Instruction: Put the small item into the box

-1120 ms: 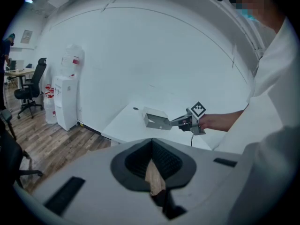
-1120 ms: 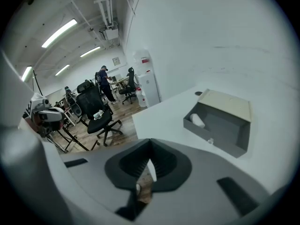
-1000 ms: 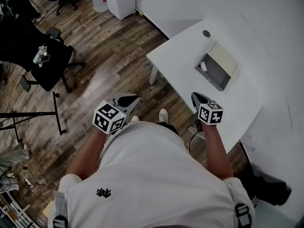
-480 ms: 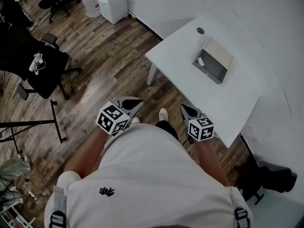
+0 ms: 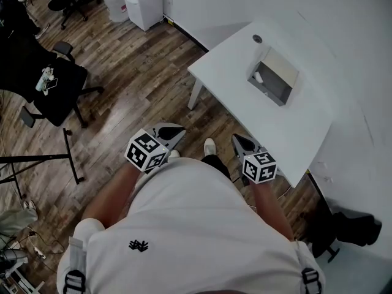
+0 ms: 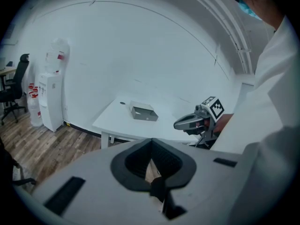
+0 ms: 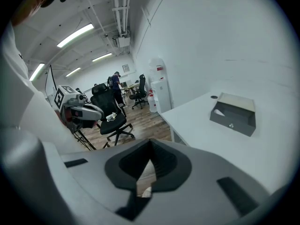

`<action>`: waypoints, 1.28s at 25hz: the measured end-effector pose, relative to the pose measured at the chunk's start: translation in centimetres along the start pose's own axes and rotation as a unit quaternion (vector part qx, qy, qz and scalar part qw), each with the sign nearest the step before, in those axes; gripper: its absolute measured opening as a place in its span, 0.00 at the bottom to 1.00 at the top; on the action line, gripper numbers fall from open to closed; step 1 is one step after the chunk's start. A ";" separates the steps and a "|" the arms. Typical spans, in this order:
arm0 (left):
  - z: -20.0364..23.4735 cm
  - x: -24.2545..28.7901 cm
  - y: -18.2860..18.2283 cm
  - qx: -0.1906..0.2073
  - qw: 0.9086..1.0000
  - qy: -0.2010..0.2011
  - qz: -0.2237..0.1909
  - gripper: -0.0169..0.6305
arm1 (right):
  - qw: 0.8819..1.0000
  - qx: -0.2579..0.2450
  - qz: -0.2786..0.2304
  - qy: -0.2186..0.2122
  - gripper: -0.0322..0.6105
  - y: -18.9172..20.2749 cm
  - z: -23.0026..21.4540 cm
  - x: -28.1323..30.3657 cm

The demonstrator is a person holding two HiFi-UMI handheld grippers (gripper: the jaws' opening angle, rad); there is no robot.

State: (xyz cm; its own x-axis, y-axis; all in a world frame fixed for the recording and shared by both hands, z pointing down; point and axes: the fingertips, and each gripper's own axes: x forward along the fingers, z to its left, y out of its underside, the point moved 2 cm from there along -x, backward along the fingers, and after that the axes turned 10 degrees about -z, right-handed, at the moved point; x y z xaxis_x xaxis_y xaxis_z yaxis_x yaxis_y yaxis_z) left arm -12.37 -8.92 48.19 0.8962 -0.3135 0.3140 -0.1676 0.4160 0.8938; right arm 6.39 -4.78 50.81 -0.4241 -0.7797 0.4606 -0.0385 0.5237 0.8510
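I read the left hand-held gripper as pressed together: in the left gripper view its two jaw tips met with nothing between them. The right hand-held gripper was likewise pressed together and empty, its tips meeting in the right gripper view. Both were held low at the person's waist, off the near edge of the desk, over the wooden floor. The box, an open grey tray with a pale lid behind it, lay on the desk well ahead of both hand-held grippers, ahead and to the right of the right one and touched by neither. The small item, a white piece, lay inside the box at its left end. A black office chair stood well to the left of the left hand-held gripper.
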 end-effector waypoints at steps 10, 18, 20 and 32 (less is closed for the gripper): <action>1.1 -1.7 0.7 -0.012 1.000 -0.025 -0.009 0.04 | 0.999 -0.025 0.001 -0.028 0.06 -0.7 1.6 1.3; 1.6 -2.5 1.1 -0.016 0.999 -0.030 -0.009 0.04 | 0.999 -0.030 0.006 -0.036 0.06 -0.6 2.5 1.7; 1.7 -2.6 1.1 -0.016 0.999 -0.031 -0.008 0.04 | 0.999 -0.031 0.007 -0.036 0.06 -0.6 2.6 1.7; 1.7 -1.9 1.2 -0.021 0.999 -0.031 0.000 0.04 | 0.999 -0.027 0.012 -0.038 0.06 -0.3 1.8 1.9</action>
State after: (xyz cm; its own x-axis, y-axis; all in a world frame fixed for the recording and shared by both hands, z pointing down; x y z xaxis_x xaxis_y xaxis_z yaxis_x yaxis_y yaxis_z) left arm -15.00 -9.27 49.26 0.8687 -0.3661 0.3337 -0.1486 0.4501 0.8806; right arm 3.95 -5.76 50.93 -0.4922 -0.7371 0.4630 0.0217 0.5214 0.8531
